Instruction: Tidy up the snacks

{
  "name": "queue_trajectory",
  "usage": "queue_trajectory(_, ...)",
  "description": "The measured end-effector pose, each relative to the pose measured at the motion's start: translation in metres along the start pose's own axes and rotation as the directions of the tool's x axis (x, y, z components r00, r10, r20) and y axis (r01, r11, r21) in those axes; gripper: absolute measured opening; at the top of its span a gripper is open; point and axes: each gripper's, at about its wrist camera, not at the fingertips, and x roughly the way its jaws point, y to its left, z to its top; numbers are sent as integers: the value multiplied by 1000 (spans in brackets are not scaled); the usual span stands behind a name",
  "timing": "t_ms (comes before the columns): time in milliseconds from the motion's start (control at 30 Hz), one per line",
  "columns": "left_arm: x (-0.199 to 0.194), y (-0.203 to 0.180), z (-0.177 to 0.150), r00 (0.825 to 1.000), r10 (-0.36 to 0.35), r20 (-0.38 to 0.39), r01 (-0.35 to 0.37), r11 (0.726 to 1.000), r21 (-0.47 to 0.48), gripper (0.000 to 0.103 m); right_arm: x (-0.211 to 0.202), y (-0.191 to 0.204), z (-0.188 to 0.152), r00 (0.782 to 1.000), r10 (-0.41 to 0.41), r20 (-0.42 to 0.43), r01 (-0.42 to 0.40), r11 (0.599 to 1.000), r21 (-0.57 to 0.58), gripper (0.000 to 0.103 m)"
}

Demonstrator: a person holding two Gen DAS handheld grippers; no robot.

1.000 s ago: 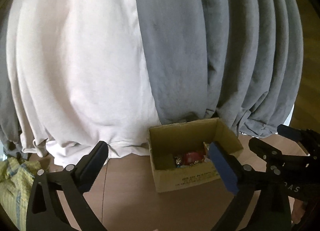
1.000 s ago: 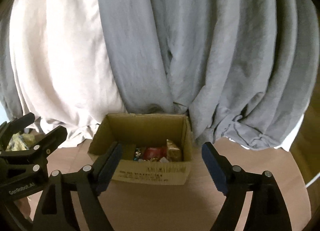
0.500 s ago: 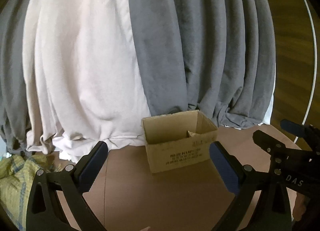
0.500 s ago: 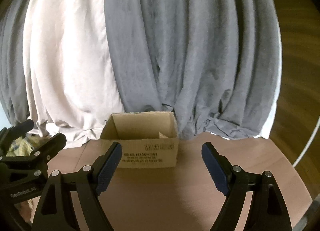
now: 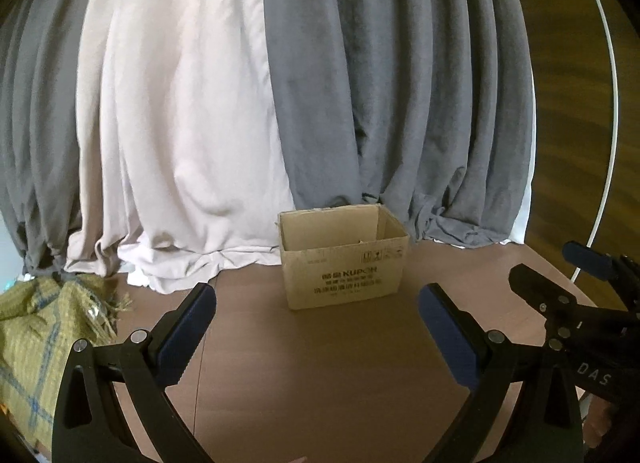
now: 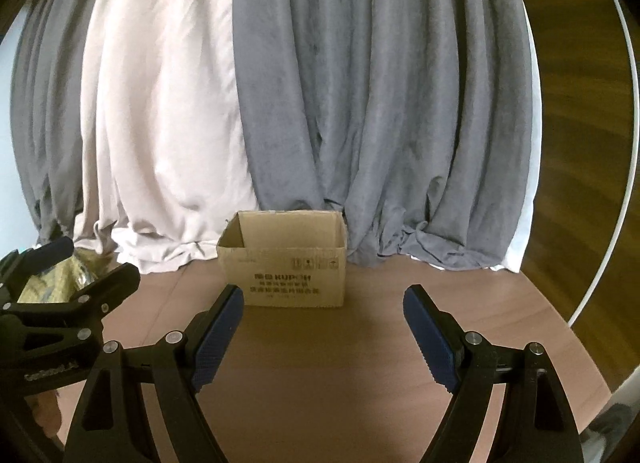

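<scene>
Left gripper [image 5: 316, 323] was spread wide, nothing between its blue-padded fingers [image 5: 186, 333]; same for right gripper [image 6: 324, 327]. Open-topped brown cardboard box [image 5: 344, 263] stood upright on the brown wooden table [image 5: 340, 375], ahead of both grippers, well apart, its contents hidden. Grey and white curtains [image 6: 280, 83] hung behind it; olive fringed cloth [image 5: 36, 327] lay left of the left gripper.
</scene>
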Motion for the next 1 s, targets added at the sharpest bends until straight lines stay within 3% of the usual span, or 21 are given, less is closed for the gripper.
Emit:
queue_trajectory(400, -39, -29, -10, 1000, 13, 22, -13, 1000, -1, 103, -37, -26, -16, 999, 31, 17, -31, 1000, -3, 83)
queue_trajectory(1000, -64, -55, -22, 998, 57, 18, -57, 998, -25, 103, -63, -49, -32, 998, 55, 23, -55, 998, -11, 83)
